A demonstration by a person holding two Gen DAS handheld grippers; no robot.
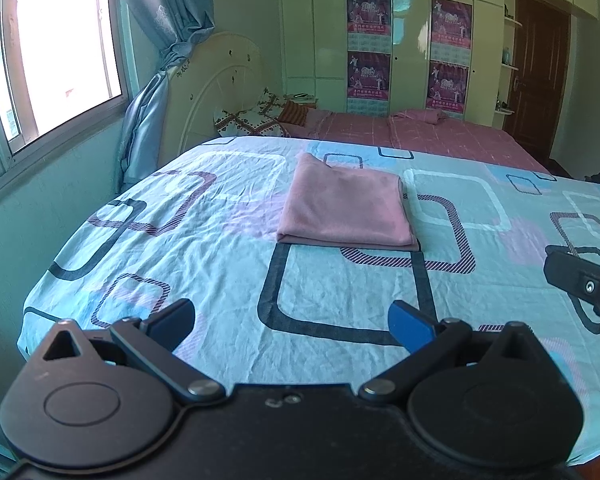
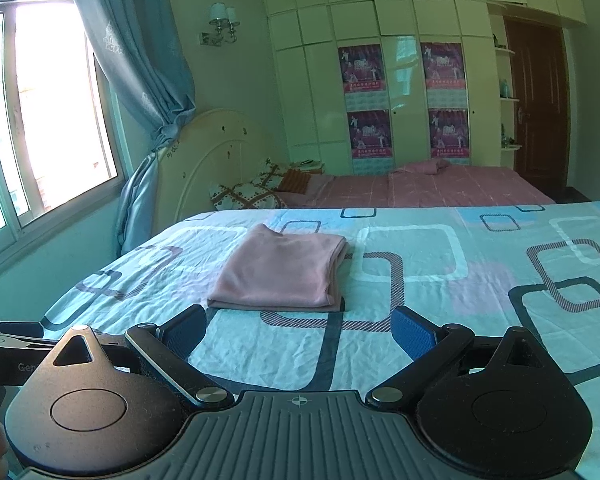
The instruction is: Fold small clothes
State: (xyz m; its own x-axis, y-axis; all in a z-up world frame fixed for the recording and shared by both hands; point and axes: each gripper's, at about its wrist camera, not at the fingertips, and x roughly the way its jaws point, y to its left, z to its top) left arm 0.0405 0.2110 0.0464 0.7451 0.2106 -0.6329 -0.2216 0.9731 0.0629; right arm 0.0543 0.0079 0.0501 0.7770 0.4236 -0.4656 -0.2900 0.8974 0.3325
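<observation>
A pink garment (image 1: 346, 204), folded into a flat rectangle, is shown lying near the middle of the bed (image 1: 180, 248) on a patterned sheet; the left tool (image 1: 292, 320) and the right tool (image 2: 296, 332) are both held short of it above the sheet, each with its fingers spread wide and nothing between them. The fold is judged complete or nearly so. Should a further fold or a lift be attempted, the stacked layers could be separated if only the top layer were pinched, and the soft, wrinkled sheet could be caught along with the cloth if a finger were driven too low. In the left wrist view the near folded edge is seen from higher up, and part of the right tool is visible at the right margin. In the right wrist view the layered edge on the garment's right side is shown more plainly, together with a wall lamp (image 2: 222, 24) absent from the other view.
</observation>
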